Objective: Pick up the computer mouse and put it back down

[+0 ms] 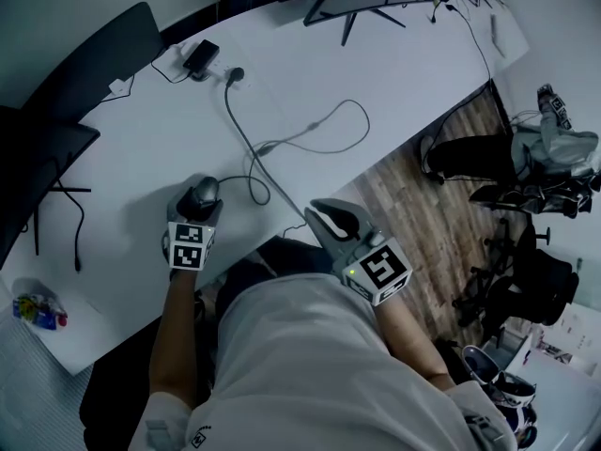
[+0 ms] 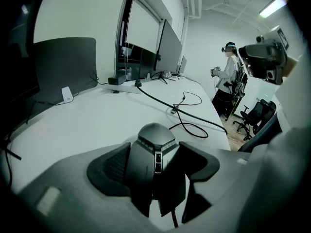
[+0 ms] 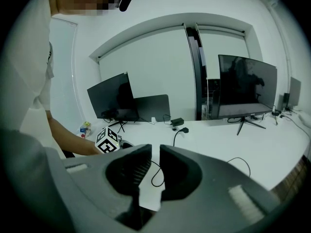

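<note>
A dark grey computer mouse point(image 1: 206, 193) is at the near edge of the white desk point(image 1: 310, 73), and my left gripper point(image 1: 194, 216) is shut on it. In the left gripper view the mouse point(image 2: 154, 147) fills the gap between the two black jaws, and its cable point(image 2: 173, 218) trails down beneath it. Whether the mouse touches the desk I cannot tell. My right gripper point(image 1: 326, 213) hovers at the desk's front edge, to the right of the mouse. In its own view the right gripper point(image 3: 155, 154) is shut with nothing between the jaws.
Black cables point(image 1: 246, 144) loop over the desk from a power strip point(image 1: 202, 58) at the back. A monitor stand point(image 1: 376, 9) is at the far end. Office chairs point(image 1: 531, 280) stand on the wood floor to the right. Another person point(image 2: 228, 76) stands beyond the desk.
</note>
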### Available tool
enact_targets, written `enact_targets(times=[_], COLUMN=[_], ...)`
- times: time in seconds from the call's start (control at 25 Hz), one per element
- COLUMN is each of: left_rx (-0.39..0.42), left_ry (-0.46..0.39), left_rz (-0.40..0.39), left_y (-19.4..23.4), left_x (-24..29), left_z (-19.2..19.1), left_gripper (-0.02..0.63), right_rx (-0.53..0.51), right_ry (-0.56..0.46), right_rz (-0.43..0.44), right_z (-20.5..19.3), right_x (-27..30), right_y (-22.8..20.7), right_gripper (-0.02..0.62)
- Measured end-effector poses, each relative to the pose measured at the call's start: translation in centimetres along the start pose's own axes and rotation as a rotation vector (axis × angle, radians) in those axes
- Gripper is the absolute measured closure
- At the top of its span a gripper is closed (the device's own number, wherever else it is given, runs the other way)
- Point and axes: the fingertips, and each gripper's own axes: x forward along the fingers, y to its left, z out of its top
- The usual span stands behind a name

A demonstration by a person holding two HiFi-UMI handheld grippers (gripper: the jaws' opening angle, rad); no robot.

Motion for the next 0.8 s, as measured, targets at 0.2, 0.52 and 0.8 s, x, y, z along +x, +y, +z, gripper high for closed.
enact_targets(times=[0.2, 0.52, 0.8], left_rx=[-0.012, -0.059, -0.082], left_ry=[-0.006, -0.046, -0.09], left_rz=[0.007, 0.023, 0.069], left_y=[-0.5, -1.1, -1.9], left_x=[-1.8, -5.8, -10.6], left_z=[0.6, 1.5, 2.3], left_gripper=[0.287, 0.287, 0.287], right_rx=[-0.025, -0.048, -0.088], right_ry=[-0.017, -0.017, -0.043], right_rz=[0.037, 0.093, 0.164], right_z=[0.3, 1.0, 1.9], right_x=[0.0, 0.2, 0.6], right_y=[1.1, 3.1, 5.3], right_gripper=[0.541, 0.541, 0.541])
